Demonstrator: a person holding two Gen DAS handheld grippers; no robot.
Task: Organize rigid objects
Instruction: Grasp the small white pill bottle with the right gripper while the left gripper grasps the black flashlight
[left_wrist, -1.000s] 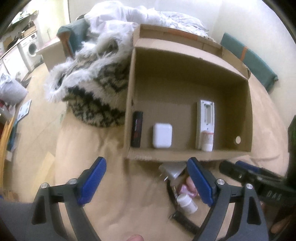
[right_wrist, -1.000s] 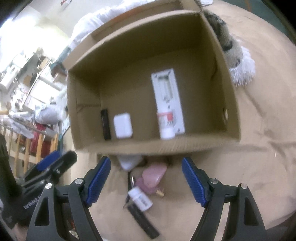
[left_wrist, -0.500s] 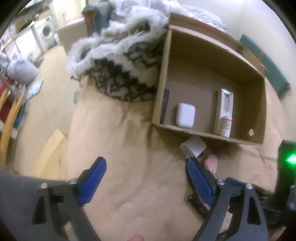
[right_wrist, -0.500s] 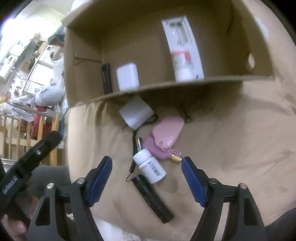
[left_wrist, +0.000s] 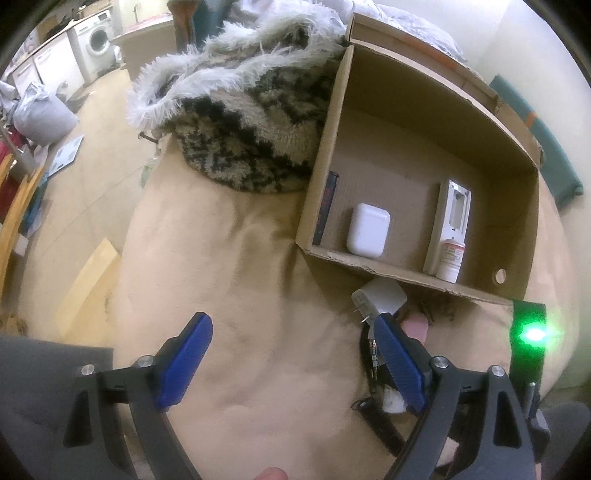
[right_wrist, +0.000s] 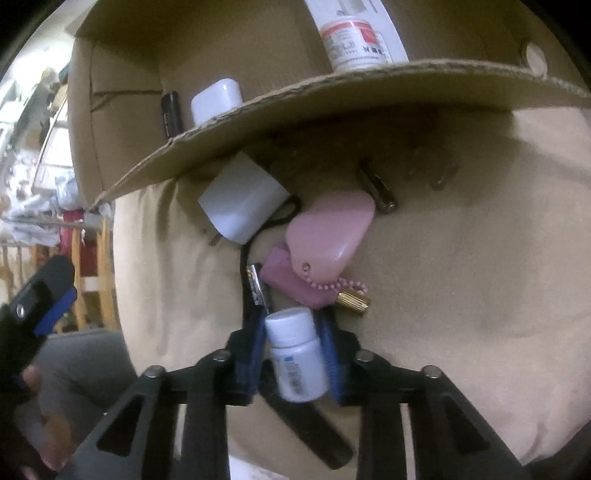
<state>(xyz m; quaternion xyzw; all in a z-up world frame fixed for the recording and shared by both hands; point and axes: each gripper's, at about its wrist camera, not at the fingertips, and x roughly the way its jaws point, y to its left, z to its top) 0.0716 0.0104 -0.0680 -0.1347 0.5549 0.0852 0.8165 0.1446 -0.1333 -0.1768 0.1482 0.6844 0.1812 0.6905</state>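
My right gripper (right_wrist: 291, 325) is low over the beige blanket, its jaws closing, both blue pads against a white pill bottle (right_wrist: 295, 354). Beyond it lie a pink case (right_wrist: 328, 232), a white charger plug (right_wrist: 240, 199), a small dark cylinder (right_wrist: 376, 184) and a black stick (right_wrist: 310, 424). The open cardboard box (left_wrist: 321, 147) holds a white earbud case (left_wrist: 367, 229), a black stick (left_wrist: 327, 206), a white panel (left_wrist: 452, 218) and a red-label bottle (left_wrist: 450, 258). My left gripper (left_wrist: 290, 325) hangs open over bare blanket, nothing between its fingers.
A fluffy patterned throw (left_wrist: 240, 110) lies against the box's left wall. The blanket drops off to a floor at the left, with a washing machine (left_wrist: 98, 40) and a grey bag (left_wrist: 40, 114) beyond. The right tool's green light (left_wrist: 532, 334) glows beside my left fingers.
My right gripper came down onto the pile in front of the box and its jaws narrowed from wide apart onto the white pill bottle. The left gripper rolled a little and stayed open.
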